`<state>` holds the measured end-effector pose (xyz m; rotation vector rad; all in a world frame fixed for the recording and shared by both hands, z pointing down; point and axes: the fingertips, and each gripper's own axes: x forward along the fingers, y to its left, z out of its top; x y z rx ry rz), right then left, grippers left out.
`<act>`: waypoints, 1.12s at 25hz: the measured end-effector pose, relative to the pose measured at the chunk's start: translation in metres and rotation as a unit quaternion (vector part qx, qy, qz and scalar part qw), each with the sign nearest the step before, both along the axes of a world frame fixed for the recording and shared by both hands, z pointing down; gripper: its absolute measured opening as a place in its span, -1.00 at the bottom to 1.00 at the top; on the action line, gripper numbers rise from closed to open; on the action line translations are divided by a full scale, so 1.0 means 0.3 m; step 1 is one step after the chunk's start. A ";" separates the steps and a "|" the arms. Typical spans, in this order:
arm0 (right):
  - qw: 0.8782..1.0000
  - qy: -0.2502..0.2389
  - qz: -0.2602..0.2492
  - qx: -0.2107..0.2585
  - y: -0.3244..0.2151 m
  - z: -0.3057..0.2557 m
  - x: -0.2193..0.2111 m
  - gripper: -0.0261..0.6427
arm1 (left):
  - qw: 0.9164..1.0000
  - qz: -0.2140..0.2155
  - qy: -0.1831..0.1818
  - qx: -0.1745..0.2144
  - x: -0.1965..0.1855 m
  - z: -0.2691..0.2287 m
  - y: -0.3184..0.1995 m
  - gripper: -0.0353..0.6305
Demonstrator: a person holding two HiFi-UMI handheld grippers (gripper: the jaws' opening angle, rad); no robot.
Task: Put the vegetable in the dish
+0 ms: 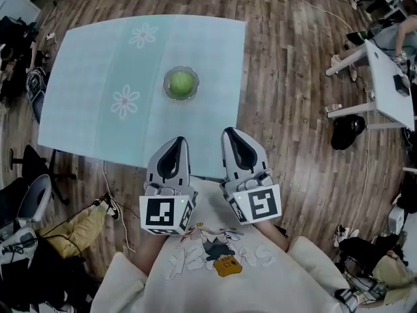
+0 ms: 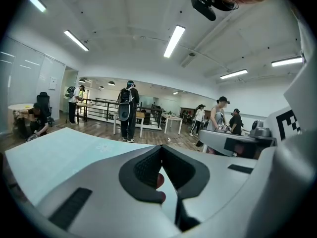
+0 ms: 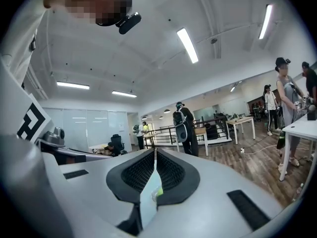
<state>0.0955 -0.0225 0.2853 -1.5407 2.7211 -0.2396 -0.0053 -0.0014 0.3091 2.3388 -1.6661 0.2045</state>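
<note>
A round green vegetable (image 1: 182, 82) lies in a small clear glass dish (image 1: 166, 85) near the middle of the pale blue table (image 1: 91, 90). Both grippers hang close to my chest, at the table's near edge and well short of the dish. In the head view the left gripper (image 1: 176, 141) and the right gripper (image 1: 230, 132) point toward the table, jaws together and empty. The left gripper view shows its jaws (image 2: 161, 148) meeting, with the table top (image 2: 54, 155) beyond. The right gripper's (image 3: 155, 151) jaws meet too; a speck of green (image 3: 159, 191) shows through the slit below.
A white desk (image 1: 389, 87) and a black bag (image 1: 346, 132) stand on the wooden floor at the right. Chairs and cables (image 1: 111, 204) crowd the left. Several people stand at desks far across the room (image 2: 128, 110).
</note>
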 end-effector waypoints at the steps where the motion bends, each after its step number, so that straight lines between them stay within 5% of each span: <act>1: 1.000 0.000 -0.002 0.001 0.008 -0.005 -0.002 -0.82 | 1.000 -0.006 0.002 0.003 -0.002 -0.002 0.015 -0.87; 6: 1.000 0.003 -0.012 0.011 0.048 -0.031 -0.003 -0.82 | 0.999 -0.030 0.011 0.010 -0.015 0.003 0.055 -0.87; 28: 0.997 0.032 -0.068 0.004 0.109 -0.033 -0.095 -0.85 | 0.999 -0.018 0.001 0.026 0.019 -0.038 0.091 -0.87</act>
